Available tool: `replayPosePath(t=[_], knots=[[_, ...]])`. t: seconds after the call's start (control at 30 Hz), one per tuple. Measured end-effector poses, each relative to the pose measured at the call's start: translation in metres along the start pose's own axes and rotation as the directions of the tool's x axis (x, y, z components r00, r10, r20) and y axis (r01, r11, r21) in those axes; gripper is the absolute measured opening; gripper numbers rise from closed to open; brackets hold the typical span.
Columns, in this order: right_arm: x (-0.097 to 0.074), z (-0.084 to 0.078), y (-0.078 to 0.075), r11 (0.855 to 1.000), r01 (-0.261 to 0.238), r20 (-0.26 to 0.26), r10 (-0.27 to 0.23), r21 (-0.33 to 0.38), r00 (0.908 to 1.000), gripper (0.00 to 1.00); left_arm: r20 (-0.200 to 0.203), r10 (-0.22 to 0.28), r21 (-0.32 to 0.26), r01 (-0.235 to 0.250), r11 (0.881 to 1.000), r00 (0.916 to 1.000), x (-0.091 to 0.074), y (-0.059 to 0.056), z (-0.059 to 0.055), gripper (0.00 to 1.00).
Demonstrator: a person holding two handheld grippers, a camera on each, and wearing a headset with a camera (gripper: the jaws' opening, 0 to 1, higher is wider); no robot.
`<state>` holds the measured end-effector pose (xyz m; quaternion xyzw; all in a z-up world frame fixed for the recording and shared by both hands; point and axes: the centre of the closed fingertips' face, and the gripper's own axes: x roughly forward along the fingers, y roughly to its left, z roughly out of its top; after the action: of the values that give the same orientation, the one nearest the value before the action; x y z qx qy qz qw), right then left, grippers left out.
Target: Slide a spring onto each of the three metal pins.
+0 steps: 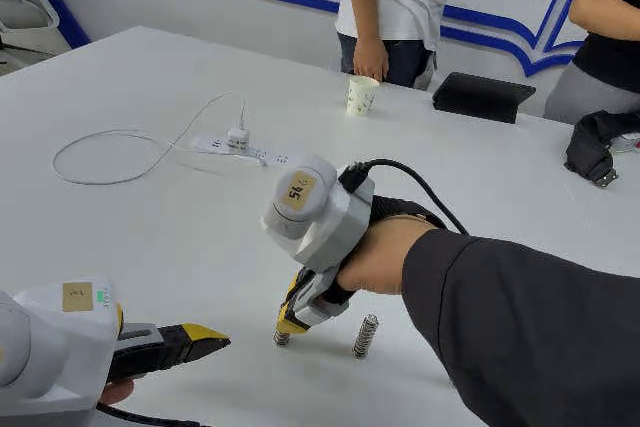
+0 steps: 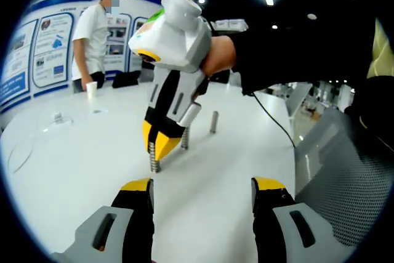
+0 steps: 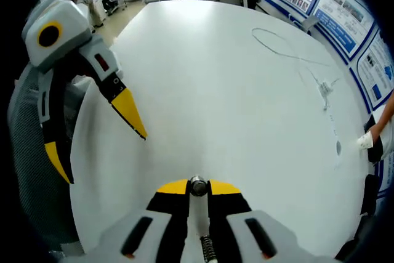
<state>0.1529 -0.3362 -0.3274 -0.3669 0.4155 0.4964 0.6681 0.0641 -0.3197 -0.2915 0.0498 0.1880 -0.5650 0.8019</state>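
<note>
- Right gripper (image 1: 289, 324) points steeply down, its jaws pressed together on a spring (image 1: 282, 337) standing on the white table (image 1: 150, 237). In the right gripper view a round metal end (image 3: 197, 184) sits between the yellow tips.
- Left gripper (image 2: 203, 184) waits low and near, jaws spread wide, holding nothing.
- Just beside the pinched one, a second spring (image 1: 366, 335) stands upright on the table.
- In the left gripper view a farther pin (image 2: 213, 121) stands beyond; it is too small to tell whether it is sprung.
- To do this step well, I'd keep the coil in line with its pin and push straight down with a light pinch so it doesn't buckle. Let go only once it seats, and steady the base with the idle gripper if it tips.
</note>
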Motion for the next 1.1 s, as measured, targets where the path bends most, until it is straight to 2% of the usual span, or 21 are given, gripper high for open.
replayPosePath(t=[0.47, 1.1], knots=[[-0.003, -0.006, 0.0, 1.0, 0.008, 0.019, -0.008, 0.022, 0.9998, 0.16, -0.003, 0.002, -0.001, -0.002, 1.0, 1.0, 0.0, 0.001, -0.001, 0.65], [-0.031, -0.02, 0.008, 0.994, 0.054, 0.09, -0.063, 0.096, 0.9939, 0.19, -0.004, 0.013, 0.009, -0.013, 1.0, 0.9999, -0.001, 0.0, 0.004, 0.67]])
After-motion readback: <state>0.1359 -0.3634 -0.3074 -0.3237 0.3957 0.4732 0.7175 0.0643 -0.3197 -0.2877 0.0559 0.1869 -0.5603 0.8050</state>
